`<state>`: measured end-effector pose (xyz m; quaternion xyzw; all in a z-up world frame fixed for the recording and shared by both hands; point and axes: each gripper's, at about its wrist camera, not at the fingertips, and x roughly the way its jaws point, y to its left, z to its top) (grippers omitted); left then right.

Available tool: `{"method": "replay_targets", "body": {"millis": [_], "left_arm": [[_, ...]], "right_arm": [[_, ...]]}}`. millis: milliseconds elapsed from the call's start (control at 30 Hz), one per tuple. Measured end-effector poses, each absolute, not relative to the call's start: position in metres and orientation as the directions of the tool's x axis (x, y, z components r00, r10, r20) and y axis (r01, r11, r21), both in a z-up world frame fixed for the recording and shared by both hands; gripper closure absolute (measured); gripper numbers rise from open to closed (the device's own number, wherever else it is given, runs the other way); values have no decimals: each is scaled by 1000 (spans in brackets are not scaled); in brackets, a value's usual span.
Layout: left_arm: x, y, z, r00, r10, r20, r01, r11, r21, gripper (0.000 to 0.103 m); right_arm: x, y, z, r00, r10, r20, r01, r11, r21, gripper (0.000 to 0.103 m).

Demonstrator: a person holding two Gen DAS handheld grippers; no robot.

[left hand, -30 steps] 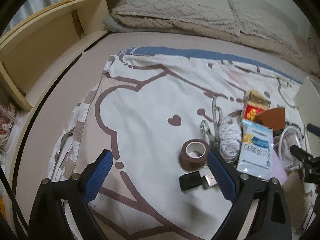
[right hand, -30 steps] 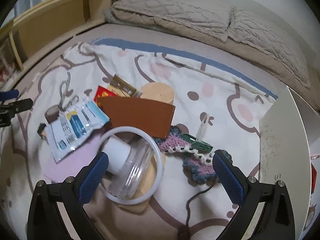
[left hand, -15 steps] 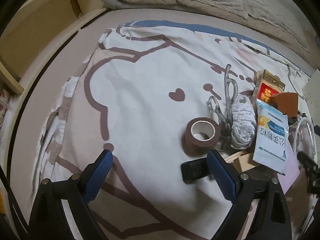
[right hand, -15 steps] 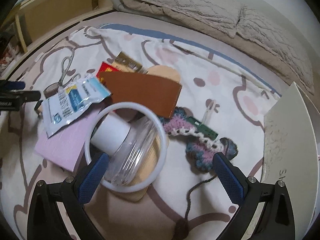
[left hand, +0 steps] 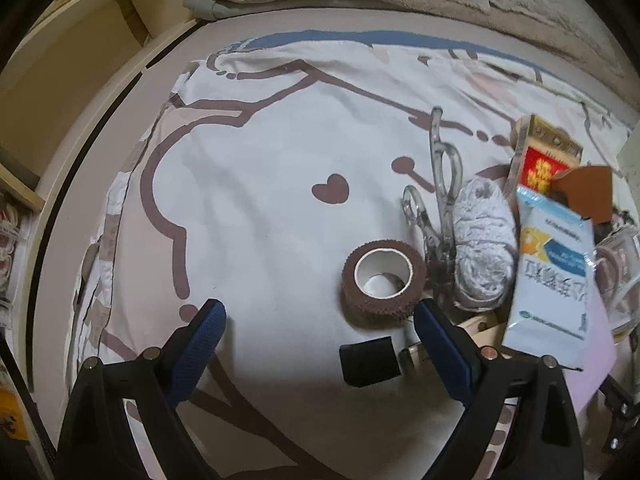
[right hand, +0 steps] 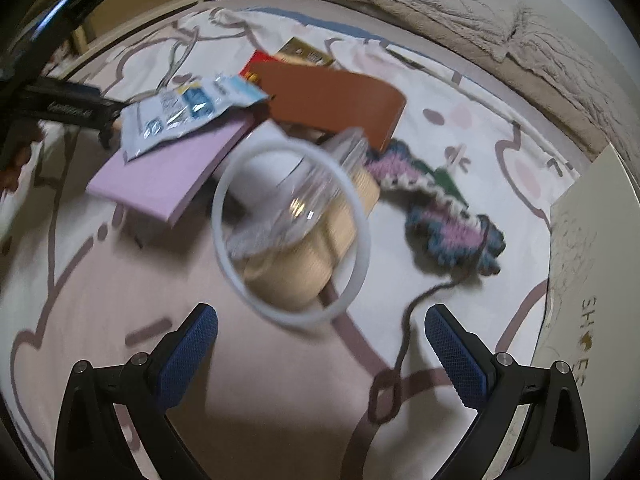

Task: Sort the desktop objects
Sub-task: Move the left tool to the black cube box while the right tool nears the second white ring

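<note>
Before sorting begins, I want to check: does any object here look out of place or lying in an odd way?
Yes. The clear jar lies tipped on its side inside the white ring, and the white packet sits slanted across the pink notepad.

Rough tape roll [left hand: 383,283]; glossy packet [left hand: 550,280]; crocheted piece [right hand: 448,220].

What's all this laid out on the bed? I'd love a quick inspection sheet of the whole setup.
Surface: cartoon-print sheet spread on a bed.
Job's things: brown tape roll, clear scissors, grey yarn ball, white pouch, pink notepad, brown card, clear jar with a white ring, crochet piece.
Clutter: small black block.
Grippers: left gripper and right gripper open, empty.
Cables: nothing seen; a yarn strand trails.
Surroundings: wooden shelf, beige pillows, white box.
</note>
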<state>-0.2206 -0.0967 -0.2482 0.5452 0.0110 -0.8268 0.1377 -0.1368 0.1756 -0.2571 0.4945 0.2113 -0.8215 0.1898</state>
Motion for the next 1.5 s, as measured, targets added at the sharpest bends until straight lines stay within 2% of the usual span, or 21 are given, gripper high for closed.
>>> {"method": "replay_targets", "body": {"millis": [233,367,600,967,1200,1500], "left_arm": [[-217,-97,-258,-346,-219,-912,220,-964,148,7],[-212,-98,-264,-327,-256,-910,201,-959,197,7],[-197,-114,-266,-333,-264,-905,182,-960,213,7],[-175,-138,-266,-358,-228,-906,173,-969,175,7],[-154,-137,-266,-397,-192,-898,109,-981,161,7],[-130,-138,-266,-433,-140,-891,65,-990,124,7]], "right_arm": [[-128,183,-250,-440,-145,-886,527,-841,-124,0],[-135,187,-240,-467,-160,-869,486,-868,-101,0],[-149,191,-225,-507,-184,-842,419,-906,-54,0],[-188,211,-197,-596,-159,-787,222,-975,29,0],[-213,226,-212,-534,-93,-840,119,-992,35,0],[-210,221,-220,-479,-104,-871,142,-989,40,0]]}}
